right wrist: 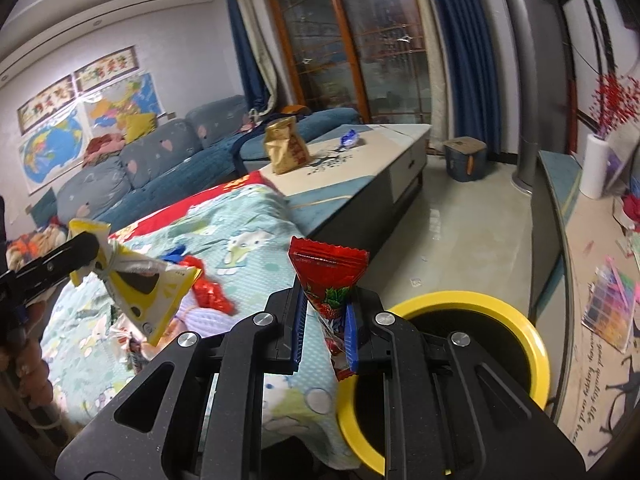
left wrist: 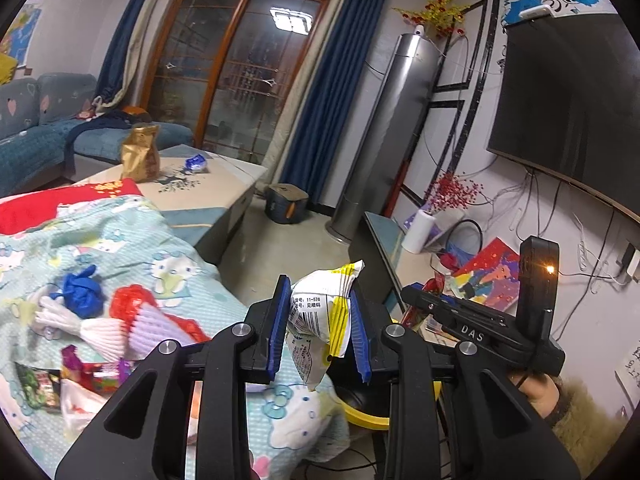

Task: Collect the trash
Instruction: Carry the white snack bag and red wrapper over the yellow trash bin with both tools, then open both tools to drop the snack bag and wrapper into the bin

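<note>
Two wrappers are in hand at once, so I judge the job partway through: both picks look done, neither drop is. My left gripper (left wrist: 320,322) has its jaws drawn narrow on a crumpled white-and-yellow snack bag (left wrist: 322,312), which sits above the edge of the cartoon-print blanket (left wrist: 172,248). My right gripper (right wrist: 322,330) has its jaws almost together on a red strawberry wrapper (right wrist: 326,276), standing up between the blue pads. The yellow-rimmed bin (right wrist: 536,344) stands just beside the blanket's edge, low and to the right of the right gripper, so both pieces are near it but not yet over the opening, as far as I can tell.

Plenty seems left. On the blanket I see a blue crumpled scrap (left wrist: 82,290), a red shiny wrapper (left wrist: 128,304) and some colourful packets (left wrist: 40,390) near the lower left. Further off, a gold bag (left wrist: 140,156) and a small blue wrapper (left wrist: 196,163) sit on the tabletop (left wrist: 224,184).

I cannot see inside the bin; it is dark and partly covered by my own gripper. Whether the knitted pastel thing (left wrist: 120,332) counts as trash I cannot say. The packets at the lower left are cut off by the frame's rim.
</note>
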A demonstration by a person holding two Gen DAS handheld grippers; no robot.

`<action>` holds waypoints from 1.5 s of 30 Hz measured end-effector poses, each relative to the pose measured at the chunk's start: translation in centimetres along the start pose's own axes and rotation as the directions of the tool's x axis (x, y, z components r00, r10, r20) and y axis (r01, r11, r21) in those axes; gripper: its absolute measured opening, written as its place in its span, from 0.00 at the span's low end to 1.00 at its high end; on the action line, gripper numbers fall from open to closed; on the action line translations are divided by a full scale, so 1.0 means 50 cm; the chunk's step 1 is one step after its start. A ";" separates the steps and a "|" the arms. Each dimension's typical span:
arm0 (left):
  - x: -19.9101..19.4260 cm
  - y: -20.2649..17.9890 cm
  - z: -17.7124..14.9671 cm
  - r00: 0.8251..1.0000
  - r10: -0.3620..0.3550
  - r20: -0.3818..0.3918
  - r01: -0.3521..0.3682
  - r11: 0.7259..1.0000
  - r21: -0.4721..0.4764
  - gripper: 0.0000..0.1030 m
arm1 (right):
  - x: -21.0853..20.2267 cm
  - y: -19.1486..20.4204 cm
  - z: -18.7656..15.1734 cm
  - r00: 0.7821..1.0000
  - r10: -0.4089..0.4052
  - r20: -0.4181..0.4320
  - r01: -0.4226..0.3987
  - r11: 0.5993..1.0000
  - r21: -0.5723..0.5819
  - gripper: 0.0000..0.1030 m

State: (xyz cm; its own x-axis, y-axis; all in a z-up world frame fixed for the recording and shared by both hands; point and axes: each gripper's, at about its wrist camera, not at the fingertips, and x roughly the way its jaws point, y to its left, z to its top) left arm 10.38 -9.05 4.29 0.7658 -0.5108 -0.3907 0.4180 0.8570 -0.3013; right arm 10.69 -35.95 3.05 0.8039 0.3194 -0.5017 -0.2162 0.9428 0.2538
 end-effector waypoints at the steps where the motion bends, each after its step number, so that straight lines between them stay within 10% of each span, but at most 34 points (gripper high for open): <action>1: 0.006 -0.006 -0.003 1.000 -0.007 -0.003 0.007 1.000 0.004 0.26 | -0.002 -0.012 -0.001 1.000 -0.004 -0.001 0.004 1.000 0.009 0.11; 37: 0.316 -0.166 -0.182 0.936 -0.195 -0.292 0.215 0.976 0.037 0.28 | 0.039 -0.256 -0.081 0.993 -0.060 -0.103 0.086 0.958 0.274 0.14; 41: 0.356 -0.164 -0.203 0.923 -0.174 -0.342 0.197 0.980 0.034 0.38 | 0.054 -0.267 -0.097 0.988 -0.069 -0.136 0.106 0.950 0.292 0.44; 45: 0.356 -0.146 -0.214 0.931 -0.135 -0.338 0.154 0.987 0.033 0.66 | 0.064 -0.269 -0.107 0.984 -0.091 -0.150 0.132 0.948 0.288 0.49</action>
State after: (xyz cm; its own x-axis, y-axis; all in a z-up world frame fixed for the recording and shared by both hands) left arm 15.74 -25.09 -9.76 0.4917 -0.6139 -0.6176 0.5471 0.7696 -0.3294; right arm 13.19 -47.09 -6.39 0.7279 0.2429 -0.6412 0.0606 0.9087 0.4130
